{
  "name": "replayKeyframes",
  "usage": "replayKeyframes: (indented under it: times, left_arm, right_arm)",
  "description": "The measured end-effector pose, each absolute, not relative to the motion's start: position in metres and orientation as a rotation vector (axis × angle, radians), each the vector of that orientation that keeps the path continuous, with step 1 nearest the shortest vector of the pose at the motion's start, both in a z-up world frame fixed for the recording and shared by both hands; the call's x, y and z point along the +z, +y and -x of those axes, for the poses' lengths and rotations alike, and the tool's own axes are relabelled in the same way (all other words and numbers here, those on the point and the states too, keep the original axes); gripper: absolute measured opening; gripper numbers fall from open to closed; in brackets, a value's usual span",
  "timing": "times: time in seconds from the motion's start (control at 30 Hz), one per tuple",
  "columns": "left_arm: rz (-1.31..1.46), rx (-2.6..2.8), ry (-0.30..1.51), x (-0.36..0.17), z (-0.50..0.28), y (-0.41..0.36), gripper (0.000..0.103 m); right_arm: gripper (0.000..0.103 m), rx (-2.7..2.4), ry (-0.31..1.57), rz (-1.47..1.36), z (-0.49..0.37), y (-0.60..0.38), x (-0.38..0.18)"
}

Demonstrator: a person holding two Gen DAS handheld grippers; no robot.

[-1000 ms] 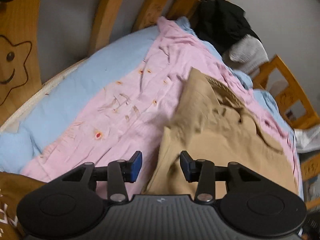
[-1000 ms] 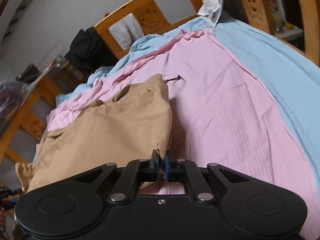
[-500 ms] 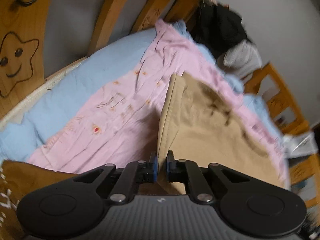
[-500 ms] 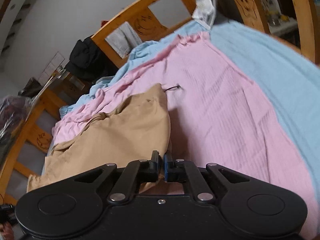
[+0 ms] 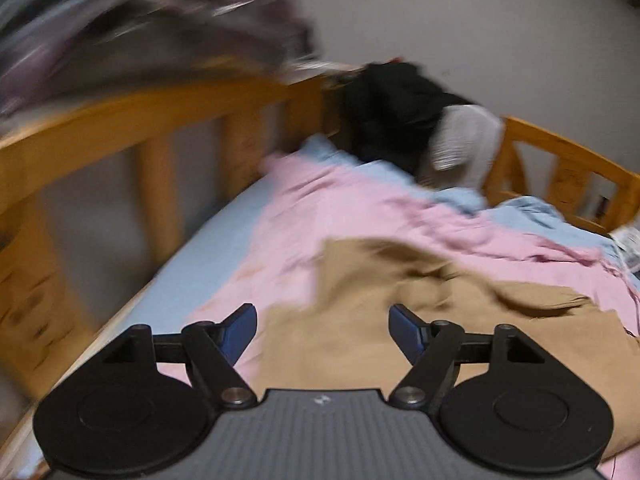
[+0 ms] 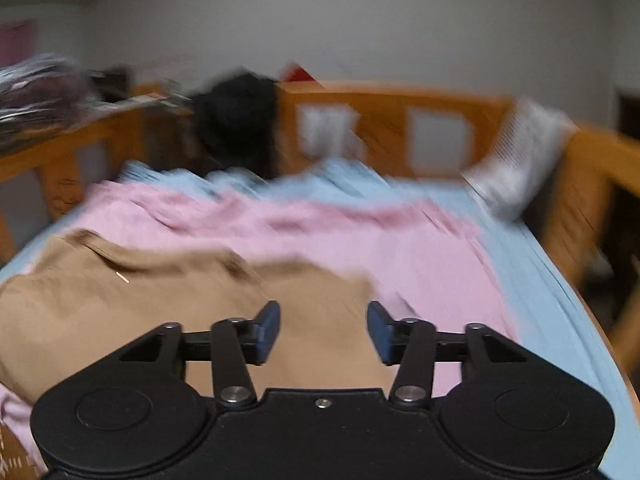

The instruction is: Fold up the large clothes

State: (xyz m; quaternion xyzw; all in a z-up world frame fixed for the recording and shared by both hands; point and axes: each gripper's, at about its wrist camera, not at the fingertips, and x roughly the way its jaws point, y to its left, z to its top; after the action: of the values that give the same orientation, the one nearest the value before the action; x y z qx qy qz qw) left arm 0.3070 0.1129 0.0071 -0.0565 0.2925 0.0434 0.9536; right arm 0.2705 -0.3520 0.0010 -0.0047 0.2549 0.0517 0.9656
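A tan garment (image 5: 400, 320) lies rumpled on a pink sheet (image 5: 340, 208) spread over the bed; in the right wrist view the same tan garment (image 6: 140, 300) fills the lower left. My left gripper (image 5: 322, 326) hovers above the garment's near edge, its jaws opening wide, with nothing pinched between the blue pads. My right gripper (image 6: 323, 330) hangs over the garment's right edge, jaws also opening, and the cloth lies below them, not gripped. Both views are motion-blurred.
A wooden bed rail (image 5: 160, 120) runs along the left and far end (image 6: 400, 120). Dark clothing (image 5: 400, 108) and a grey-white cloth (image 5: 464, 144) hang on the far rail. Blue bedding (image 6: 560, 300) borders the pink sheet on the right.
Both grippers were shut on the tan garment's edge half a second ago and have now let it go. Both have lifted and swung, and the garment lies flatter on the pink sheet.
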Motion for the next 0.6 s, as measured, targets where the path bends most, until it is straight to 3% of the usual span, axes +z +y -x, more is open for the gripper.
replayKeyframes:
  times: [0.27,0.4,0.6]
  left_arm:
    - [0.046,-0.038,0.642,-0.045,-0.396,0.008,0.078]
    - [0.040,0.004,0.666,-0.083,-0.411,0.002,0.082]
    - [0.065,0.023,0.654,-0.109,-0.413,0.002,0.085]
  right_arm:
    - [0.058,0.223,0.482,0.135,-0.366,-0.244,-0.032]
    - [0.057,0.192,0.554,0.209,-0.385,-0.231,-0.065]
    - [0.065,0.170,0.582,0.237,-0.388,-0.226,-0.103]
